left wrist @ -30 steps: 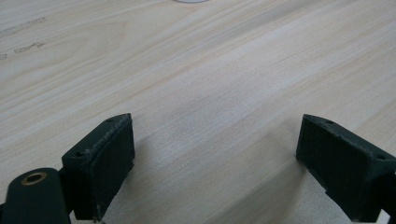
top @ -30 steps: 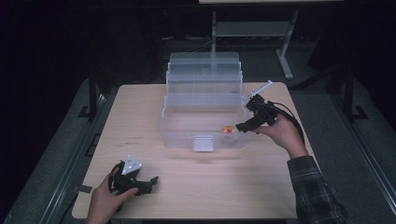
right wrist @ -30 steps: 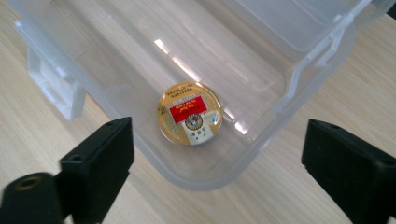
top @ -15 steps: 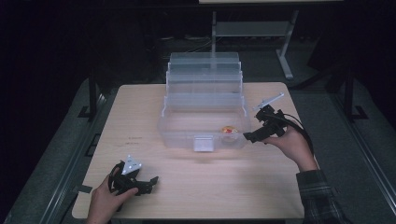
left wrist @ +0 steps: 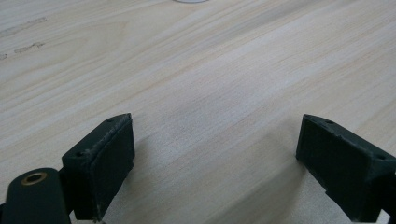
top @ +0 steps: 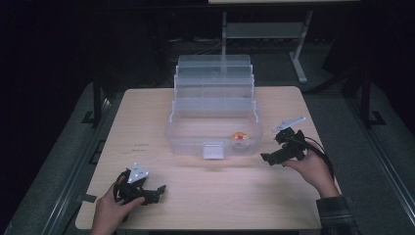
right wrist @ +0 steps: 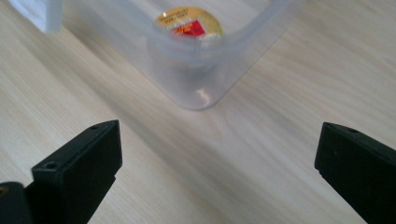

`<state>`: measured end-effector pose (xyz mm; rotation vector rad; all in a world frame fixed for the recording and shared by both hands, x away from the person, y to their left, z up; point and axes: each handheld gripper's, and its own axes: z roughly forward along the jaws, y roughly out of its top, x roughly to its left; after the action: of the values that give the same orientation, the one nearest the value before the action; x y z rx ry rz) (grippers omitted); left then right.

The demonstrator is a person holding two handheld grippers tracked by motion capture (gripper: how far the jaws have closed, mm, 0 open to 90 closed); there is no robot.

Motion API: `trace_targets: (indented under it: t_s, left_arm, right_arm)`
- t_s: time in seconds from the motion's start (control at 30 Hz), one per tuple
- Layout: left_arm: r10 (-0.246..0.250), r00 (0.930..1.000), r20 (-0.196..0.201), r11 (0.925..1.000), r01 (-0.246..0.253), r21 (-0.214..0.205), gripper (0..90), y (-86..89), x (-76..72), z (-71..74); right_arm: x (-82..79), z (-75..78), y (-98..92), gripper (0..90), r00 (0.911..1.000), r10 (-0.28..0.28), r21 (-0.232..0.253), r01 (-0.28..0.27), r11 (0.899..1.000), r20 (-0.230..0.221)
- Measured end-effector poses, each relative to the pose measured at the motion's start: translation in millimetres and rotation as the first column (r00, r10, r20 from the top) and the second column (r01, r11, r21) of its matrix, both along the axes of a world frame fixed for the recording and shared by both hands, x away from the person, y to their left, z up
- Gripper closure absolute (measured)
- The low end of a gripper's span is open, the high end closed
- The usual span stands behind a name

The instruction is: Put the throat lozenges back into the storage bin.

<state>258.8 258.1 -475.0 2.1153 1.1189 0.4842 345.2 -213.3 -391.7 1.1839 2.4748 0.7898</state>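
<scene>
The right gripper [top: 268,158] is hovering low over the table [top: 205,196], and its jaws have just been opening; they are standing wide with nothing between them. Just ahead of it, behind the clear wall at the near corner of the tiered plastic organizer box [top: 214,125], the small round gold-and-red item [right wrist: 189,24] is lying flat on the box floor. The drop looks finished, so the sensible move is drawing back smoothly, keeping the jaws clear of the box corner. Farther off, near the table's front edge, the left gripper [top: 157,192] is resting with jaws spread and empty.
</scene>
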Motion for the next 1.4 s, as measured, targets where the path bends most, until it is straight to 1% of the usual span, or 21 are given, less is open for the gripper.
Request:
trace_targets:
  t_s: [0.13, 0.23, 0.37, 0.43, 0.6, 0.7, 0.9, 1.03, 1.07, 1.1, 1.13, 1.2, 1.3, 1.4]
  left_arm:
    - [0.000, 1.0000, 0.000, 1.0000, 0.000, 0.000, 10.6, 0.0, 0.0, 0.0]
    - [0.000, 1.0000, 0.000, 1.0000, 0.000, 0.000, 10.6, 0.0, 0.0, 0.0]
    - [0.000, 1.0000, 0.003, 1.0000, 0.000, -0.002, 10.7, -0.1, 0.0, -0.2]
    - [0.000, 1.0000, 0.003, 1.0000, 0.000, -0.002, 10.6, -0.1, 0.0, -0.2]
    - [0.000, 1.0000, 0.003, 1.0000, 0.000, -0.002, 10.6, -0.1, 0.0, -0.2]
    - [0.000, 1.0000, 0.003, 1.0000, 0.000, -0.002, 10.6, -0.1, 0.0, -0.3]
    - [-0.001, 1.0000, 0.002, 1.0000, 0.001, 0.001, 10.6, 0.1, 0.1, -0.2]
    - [-0.001, 1.0000, 0.002, 1.0000, 0.001, 0.001, 10.7, 0.1, 0.0, -0.2]
    - [-0.001, 1.0000, 0.002, 1.0000, 0.001, 0.001, 10.6, 0.1, 0.1, -0.2]
    - [-0.001, 1.0000, 0.002, 1.0000, 0.001, 0.001, 10.6, 0.1, 0.1, -0.2]
    - [-0.001, 1.0000, 0.002, 1.0000, 0.001, 0.001, 10.7, 0.1, 0.1, -0.2]
    - [-0.001, 1.0000, 0.002, 1.0000, 0.001, 0.001, 10.7, 0.1, 0.1, -0.2]
    - [-0.001, 1.0000, 0.002, 1.0000, 0.001, 0.000, 10.7, 0.1, 0.1, -0.2]
    - [-0.001, 1.0000, 0.002, 1.0000, 0.001, 0.001, 10.6, 0.1, 0.1, -0.2]
  right_arm:
    - [-7.0, -9.9, -4.8, 0.4, 1.0000, -0.004, 0.004, 0.004, 1.000, -0.007]
    - [-12.6, -17.4, -9.1, 0.4, 0.9999, -0.014, 0.010, 0.014, 1.000, 0.001]
    - [-19.5, -27.2, -16.1, 0.4, 0.9996, -0.029, 0.017, 0.029, 0.999, -0.006]
    - [-22.2, -31.0, -19.4, 0.4, 0.9994, -0.032, 0.013, 0.032, 0.999, -0.011]
    - [-31.9, -39.8, -26.6, 0.4, 0.9991, -0.043, 0.020, 0.043, 0.999, 0.001]
    - [-38.5, -45.8, -31.8, 0.4, 0.9984, -0.055, 0.033, 0.054, 0.998, 0.014]
    - [-49.5, -58.9, -38.5, 0.0, 0.9974, -0.070, 0.043, 0.069, 0.997, 0.014]
    - [-54.6, -67.8, -40.7, 0.0, 0.9977, -0.068, 0.032, 0.068, 0.997, 0.004]
    - [-55.8, -68.9, -41.0, 0.0, 0.9973, -0.073, 0.037, 0.073, 0.997, 0.000]
    - [-56.9, -70.7, -41.6, 0.0, 0.9972, -0.075, 0.045, 0.074, 0.996, 0.008]
    - [-57.7, -71.9, -42.5, 0.0, 0.9970, -0.077, 0.040, 0.077, 0.996, 0.010]
    - [-59.4, -74.9, -43.6, 0.0, 0.9969, -0.078, 0.046, 0.078, 0.996, 0.010]
    - [-61.3, -79.1, -45.0, 0.0, 0.9964, -0.082, 0.036, 0.082, 0.996, 0.020]
    - [-64.0, -82.4, -46.0, 0.0, 0.9954, -0.092, 0.046, 0.090, 0.995, 0.029]
